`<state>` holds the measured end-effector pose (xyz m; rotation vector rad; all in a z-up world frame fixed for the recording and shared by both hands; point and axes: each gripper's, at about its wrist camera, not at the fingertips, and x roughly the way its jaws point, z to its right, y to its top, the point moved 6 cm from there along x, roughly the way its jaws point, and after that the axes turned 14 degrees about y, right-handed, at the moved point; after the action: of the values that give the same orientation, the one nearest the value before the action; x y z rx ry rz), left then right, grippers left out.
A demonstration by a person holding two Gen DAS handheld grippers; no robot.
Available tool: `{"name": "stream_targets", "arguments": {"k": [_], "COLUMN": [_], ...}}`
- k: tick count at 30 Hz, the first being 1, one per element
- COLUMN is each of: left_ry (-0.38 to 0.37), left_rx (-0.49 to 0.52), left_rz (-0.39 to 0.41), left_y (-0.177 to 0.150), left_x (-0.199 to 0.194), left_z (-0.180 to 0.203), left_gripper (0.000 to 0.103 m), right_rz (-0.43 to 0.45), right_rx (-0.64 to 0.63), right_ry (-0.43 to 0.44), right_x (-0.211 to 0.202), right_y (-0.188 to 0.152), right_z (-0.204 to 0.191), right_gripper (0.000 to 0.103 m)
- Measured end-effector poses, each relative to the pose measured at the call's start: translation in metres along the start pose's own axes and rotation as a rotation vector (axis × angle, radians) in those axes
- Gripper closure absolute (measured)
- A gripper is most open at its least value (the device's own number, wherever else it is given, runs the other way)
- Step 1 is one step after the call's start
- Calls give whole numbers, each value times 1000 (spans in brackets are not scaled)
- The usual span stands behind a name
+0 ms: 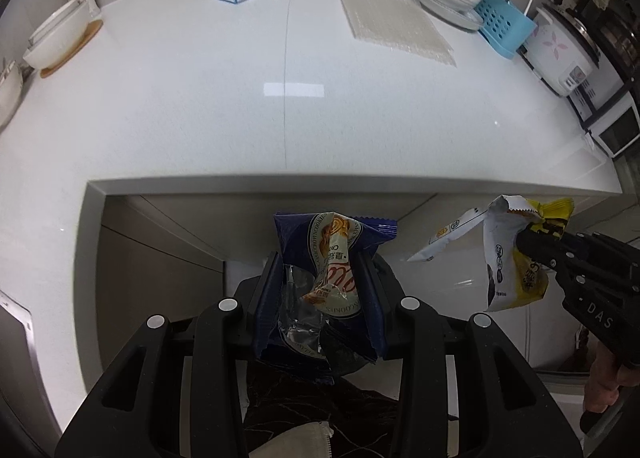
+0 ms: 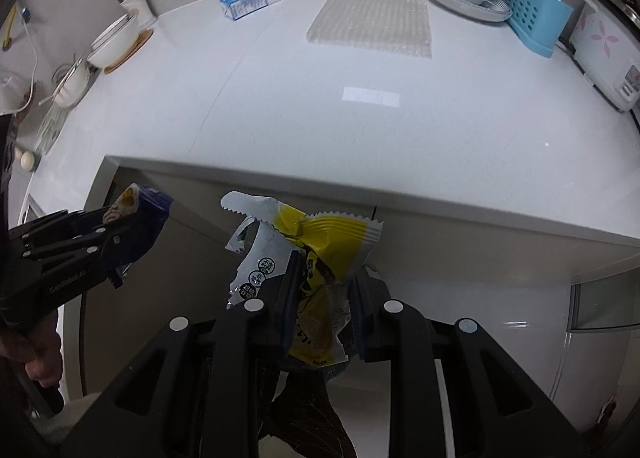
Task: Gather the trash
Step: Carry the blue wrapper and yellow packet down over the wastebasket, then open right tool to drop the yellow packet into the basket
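Left tongs (image 1: 320,282) squeeze a blue cookie wrapper (image 1: 332,258). Right tongs (image 2: 324,290) squeeze a yellow snack wrapper (image 2: 320,258). Both wrappers hang in the air, just past the front edge of the counter (image 1: 280,118). They look light, soft and crinkly, so pinching the middle should hold them.

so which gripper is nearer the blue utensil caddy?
Right. The right gripper, shut on the yellow wrapper, sits off the counter edge below the blue utensil caddy; the left gripper is further left.
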<state>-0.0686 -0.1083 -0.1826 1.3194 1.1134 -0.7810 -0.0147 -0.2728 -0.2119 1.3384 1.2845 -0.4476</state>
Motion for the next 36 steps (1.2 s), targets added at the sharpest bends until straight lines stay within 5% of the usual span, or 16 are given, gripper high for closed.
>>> {"name": "stream_targets", "arguments": {"k": [16, 36], "left_ry": [-4, 8], "left_rx": [28, 36], "left_rz": [-34, -97], "left_y": [-49, -66], "left_x": [76, 130], "left_z": [16, 26], "left_gripper": [66, 66], "right_rz": [-141, -269], "right_rx": [30, -2], "right_ry": [15, -10], "right_x": [87, 177], "right_y": [-68, -98], "right_z": [24, 34], "right_gripper": [82, 79]}}
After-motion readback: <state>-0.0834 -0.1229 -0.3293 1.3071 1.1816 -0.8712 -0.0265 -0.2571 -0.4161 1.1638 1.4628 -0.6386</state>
